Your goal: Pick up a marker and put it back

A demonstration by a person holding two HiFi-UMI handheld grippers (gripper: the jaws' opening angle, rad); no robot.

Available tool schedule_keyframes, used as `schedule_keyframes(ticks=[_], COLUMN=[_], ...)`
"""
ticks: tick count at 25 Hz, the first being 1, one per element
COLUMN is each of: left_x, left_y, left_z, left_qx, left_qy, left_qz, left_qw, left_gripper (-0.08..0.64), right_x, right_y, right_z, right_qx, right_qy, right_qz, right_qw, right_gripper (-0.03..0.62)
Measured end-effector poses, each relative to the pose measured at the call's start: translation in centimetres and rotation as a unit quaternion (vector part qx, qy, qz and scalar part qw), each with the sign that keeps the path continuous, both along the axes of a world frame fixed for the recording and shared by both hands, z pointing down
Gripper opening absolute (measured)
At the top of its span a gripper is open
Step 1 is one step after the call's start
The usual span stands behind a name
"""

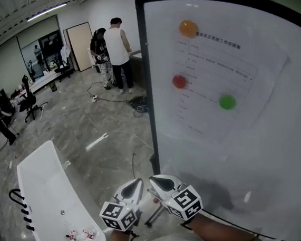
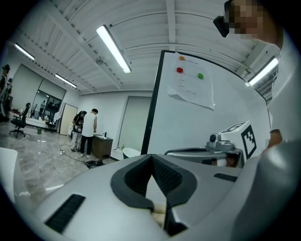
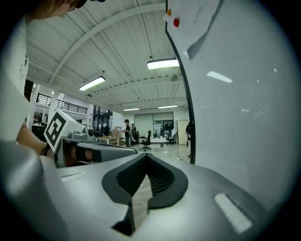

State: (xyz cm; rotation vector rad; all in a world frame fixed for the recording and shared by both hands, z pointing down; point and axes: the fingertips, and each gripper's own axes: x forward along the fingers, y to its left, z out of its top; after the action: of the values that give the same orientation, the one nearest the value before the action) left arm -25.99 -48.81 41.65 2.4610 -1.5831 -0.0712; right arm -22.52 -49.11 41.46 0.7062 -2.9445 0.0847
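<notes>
No marker is plainly visible. Small red and white items (image 1: 80,236), too small to identify, lie on a white tray-like surface (image 1: 49,182) at the lower left. My left gripper (image 1: 136,185) and right gripper (image 1: 159,183) are held side by side, low and close to my body, in front of the whiteboard (image 1: 274,156). Both are shut with nothing between the jaws. The left gripper view shows its own closed jaws (image 2: 151,159) and the right gripper's marker cube (image 2: 242,136) beside it. In the right gripper view the closed jaws (image 3: 146,157) point past the whiteboard's black edge (image 3: 183,94).
A paper sheet (image 1: 218,81) hangs on the whiteboard under orange (image 1: 188,27), red (image 1: 179,81) and green (image 1: 227,102) magnets. Two people (image 1: 112,52) stand at the back. Cables (image 1: 136,105) lie on the grey floor. Office chairs (image 1: 28,97) stand at the left.
</notes>
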Motion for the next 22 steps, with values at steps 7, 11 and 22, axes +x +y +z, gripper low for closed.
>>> schedule_keyframes(ticks=[7,11,22], left_x=[1.3,2.0,1.7], left_y=[-0.6,-0.5,0.3], left_z=[-2.3,-2.4,-3.0], left_qx=[0.019,0.020,0.022], left_qy=[-0.021,-0.024,-0.018], left_qz=[0.009,0.019,0.024], left_qw=[0.9996,0.9993,0.9993], left_gripper=[0.002,0.002,0.002], right_x=[1.3,1.8,2.2], right_y=[-0.1,-0.2,-0.7], right_z=[-2.6,-2.8,-3.3], right_qx=[0.023,0.026,0.020], right_qy=[-0.026,-0.029,-0.031], right_qz=[0.025,0.036,0.056], right_qw=[0.999,0.999,0.998], right_gripper=[0.002,0.002,0.002])
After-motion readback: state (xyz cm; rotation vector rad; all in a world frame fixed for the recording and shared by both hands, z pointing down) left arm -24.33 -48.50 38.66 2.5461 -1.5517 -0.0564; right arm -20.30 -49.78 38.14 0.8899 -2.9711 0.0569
